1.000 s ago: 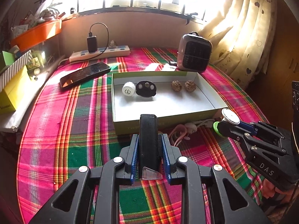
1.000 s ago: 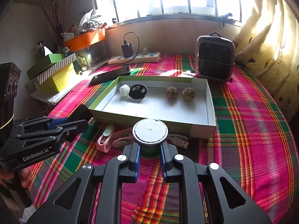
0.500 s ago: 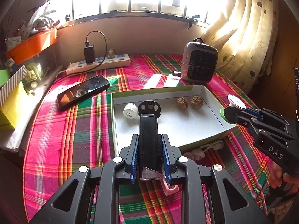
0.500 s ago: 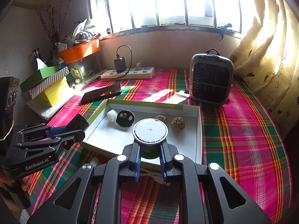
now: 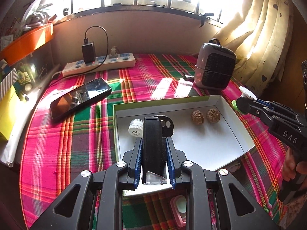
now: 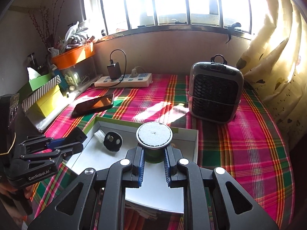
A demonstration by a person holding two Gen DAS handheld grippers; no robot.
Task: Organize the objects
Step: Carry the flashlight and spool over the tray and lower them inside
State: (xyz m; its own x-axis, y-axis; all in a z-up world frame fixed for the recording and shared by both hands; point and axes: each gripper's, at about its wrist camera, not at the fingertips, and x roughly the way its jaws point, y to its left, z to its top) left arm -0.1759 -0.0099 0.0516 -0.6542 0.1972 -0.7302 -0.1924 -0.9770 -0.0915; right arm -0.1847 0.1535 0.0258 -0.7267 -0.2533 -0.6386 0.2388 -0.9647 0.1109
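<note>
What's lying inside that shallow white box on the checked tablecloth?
Inside the box: a white cap, a black disc partly behind the left claw's black bar, and two brown balls. The near floor is covered.

My left hand-held gripper (image 5: 154, 143) is clamped at lower centre of frame; my right hand-held gripper (image 6: 153, 154) likewise, fingers gripping firmly.

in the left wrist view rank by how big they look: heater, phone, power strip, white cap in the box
1-3. power strip, phone, heater: too close to rank, and they sit at different distances
4. white cap: clearly smallest
</note>
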